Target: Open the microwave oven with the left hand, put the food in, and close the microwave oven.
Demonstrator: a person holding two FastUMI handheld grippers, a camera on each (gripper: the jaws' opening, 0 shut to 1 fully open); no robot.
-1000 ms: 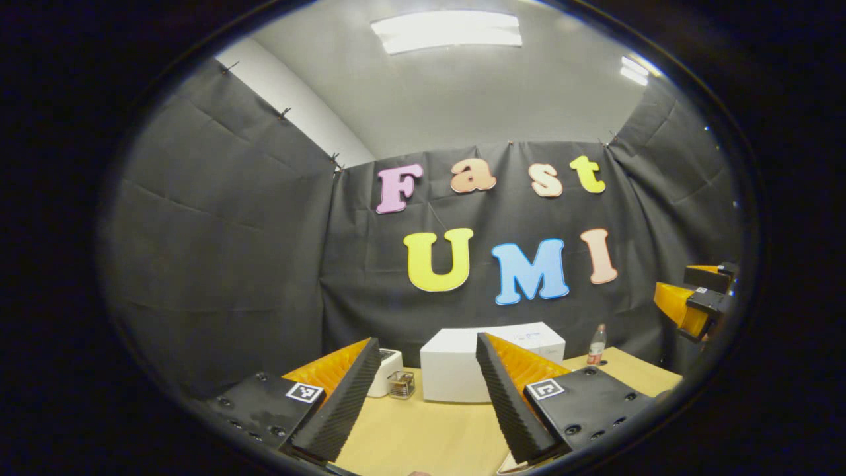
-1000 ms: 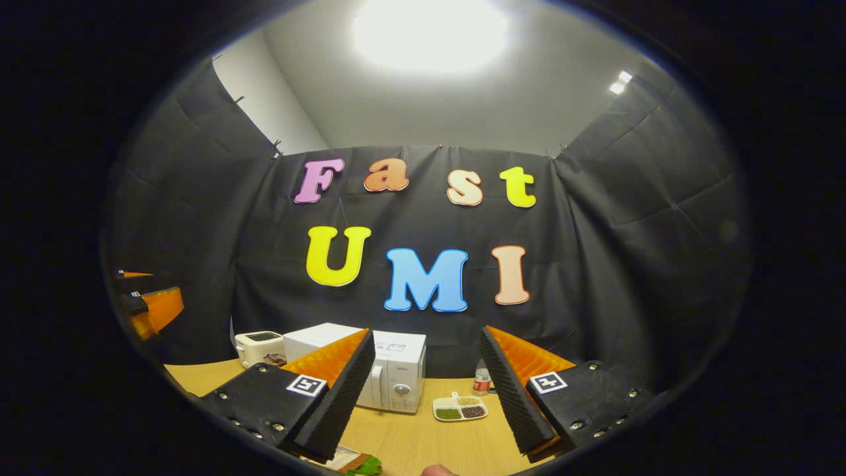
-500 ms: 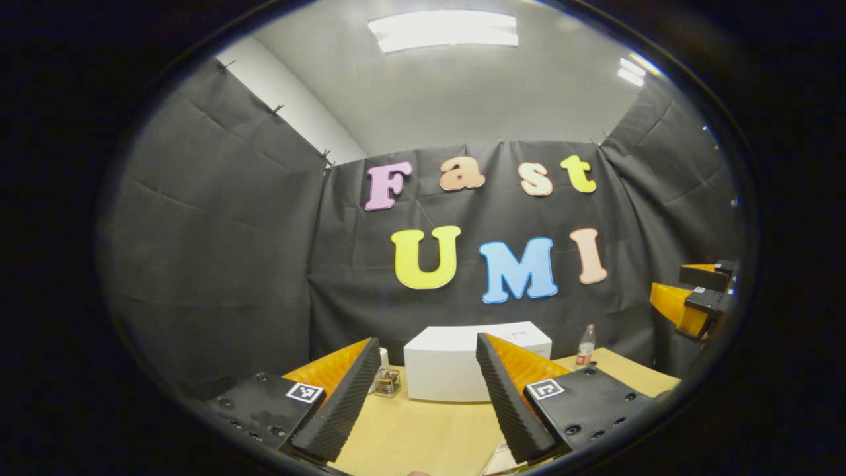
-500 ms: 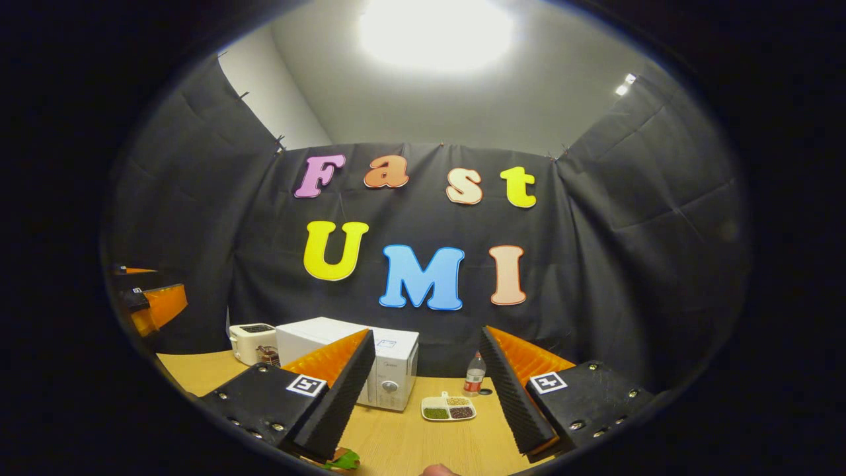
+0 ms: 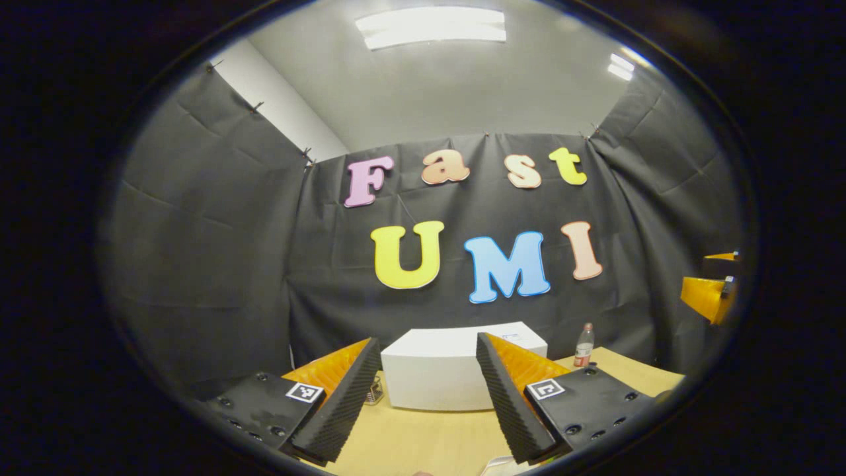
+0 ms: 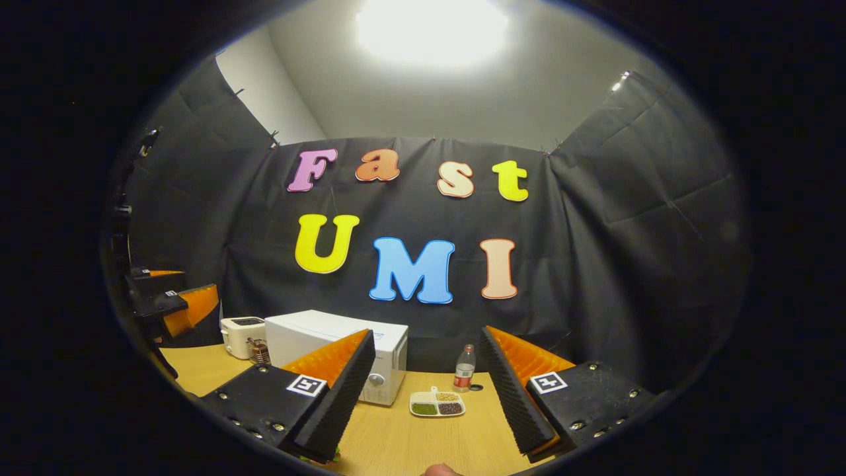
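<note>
**Both grippers held off, microwave door not yet opened**

The task looks to be at its start: the approach before the door is opened. The microwave (image 6: 334, 350) stands toward the back of the wooden table (image 6: 423, 443), close to the black wall, its door shut as far as the right gripper view shows. It is a white box with a plain top; its front, seen at an angle in that view, carries a round knob at the right side. In the left gripper view the microwave (image 5: 436, 377) sits straight ahead, between the two fingers and well apart from them.

The left gripper (image 5: 429, 403) has its jaws wide and holds nothing. The right gripper (image 6: 429, 403) is also wide and empty, raised above the table.

A sectioned tray (image 6: 437, 404) of food lies on the table just right of the microwave, with a bottle (image 6: 464, 375) behind it. A toaster (image 6: 242, 336) stands to the microwave's left.

The next move probably calls for the left gripper to go forward and down to the door's edge or handle, which the pictures do not show clearly. Judging by the knob's place, the door likely hinges at the left, so the pull would start near the control panel. The right gripper would then need to close on the tray's rim.
</note>
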